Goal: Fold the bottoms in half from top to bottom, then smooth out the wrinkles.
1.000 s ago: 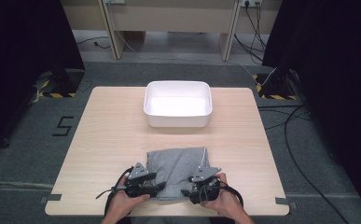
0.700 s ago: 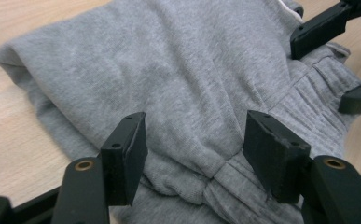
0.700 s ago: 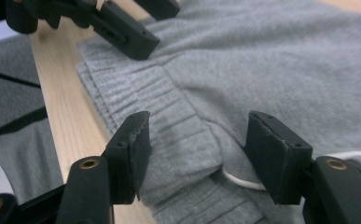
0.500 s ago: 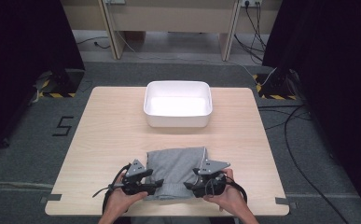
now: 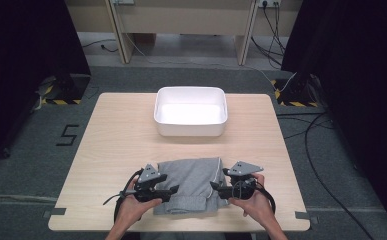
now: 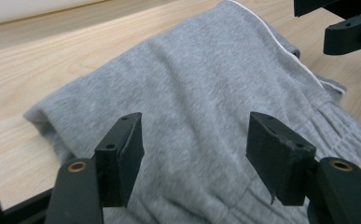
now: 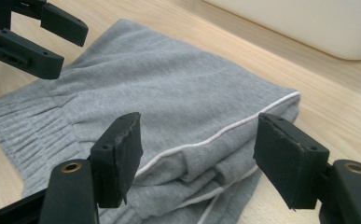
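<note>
Folded grey garment [image 5: 191, 184] lying on the table [image 5: 111, 140], well in front of the white tub [image 5: 190, 111]. Left gripper [image 5: 173, 190] and right gripper [image 5: 215, 186] flank it, jaws wide, just opened, gripping nothing. Folding appears complete; the move into the tub, likely intended, is not yet done.

Pale wood tabletop [image 5: 111, 140] on grey carpet floor [image 5: 41, 165]. Black curtains [image 5: 26, 50] hang at both sides. Beige wooden furniture legs [image 5: 118, 30] stand beyond the far edge. Black cables [image 5: 316, 150] trail over the floor at right. Yellow-black striped tape [image 5: 56, 101] near both far corners; a "5" [image 5: 67, 135] marked on the carpet at left.
</note>
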Action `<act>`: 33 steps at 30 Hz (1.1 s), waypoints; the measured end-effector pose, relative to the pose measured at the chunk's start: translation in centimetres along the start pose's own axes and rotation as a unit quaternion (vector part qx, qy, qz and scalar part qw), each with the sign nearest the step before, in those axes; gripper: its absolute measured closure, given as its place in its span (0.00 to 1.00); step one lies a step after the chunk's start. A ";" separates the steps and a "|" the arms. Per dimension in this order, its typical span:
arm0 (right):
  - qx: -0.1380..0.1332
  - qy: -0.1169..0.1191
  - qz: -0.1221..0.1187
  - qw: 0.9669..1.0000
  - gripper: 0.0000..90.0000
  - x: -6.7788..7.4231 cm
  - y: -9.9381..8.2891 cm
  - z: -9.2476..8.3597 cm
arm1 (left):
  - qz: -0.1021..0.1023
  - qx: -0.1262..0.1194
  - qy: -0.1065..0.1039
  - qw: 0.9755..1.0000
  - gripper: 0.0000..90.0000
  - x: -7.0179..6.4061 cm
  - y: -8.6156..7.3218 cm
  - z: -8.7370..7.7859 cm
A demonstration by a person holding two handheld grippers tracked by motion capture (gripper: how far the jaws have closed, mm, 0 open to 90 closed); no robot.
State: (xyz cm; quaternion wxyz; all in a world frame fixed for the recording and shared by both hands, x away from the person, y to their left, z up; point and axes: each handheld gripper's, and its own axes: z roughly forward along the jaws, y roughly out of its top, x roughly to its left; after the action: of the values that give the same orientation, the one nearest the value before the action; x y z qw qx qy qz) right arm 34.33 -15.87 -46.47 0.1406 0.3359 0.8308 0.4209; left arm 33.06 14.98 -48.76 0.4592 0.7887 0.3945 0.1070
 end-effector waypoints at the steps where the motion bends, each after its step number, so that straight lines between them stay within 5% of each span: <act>1: -0.001 -0.001 0.001 1.000 0.36 0.0 0.0 0.0 | 0.000 0.000 -0.001 1.000 0.40 0.0 0.1 0.1; 12: -0.006 0.005 -0.001 1.000 0.36 0.2 0.3 0.3 | -0.013 0.015 -0.003 1.000 0.39 0.3 -0.4 2.6; 23: 0.006 0.014 -0.007 1.000 0.35 0.5 0.2 1.2 | -0.013 0.024 -0.001 1.000 0.41 0.8 -1.1 3.2; 33: 0.051 0.004 -0.021 0.998 0.36 0.2 -1.0 3.2 | 0.003 0.028 0.004 1.000 0.48 1.0 -1.2 3.1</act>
State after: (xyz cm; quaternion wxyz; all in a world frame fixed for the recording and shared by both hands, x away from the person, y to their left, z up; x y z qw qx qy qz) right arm 35.35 -14.22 -49.18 0.1293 0.3233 0.8586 0.3762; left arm 34.73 14.06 -51.69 0.4353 0.8020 0.3965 0.1007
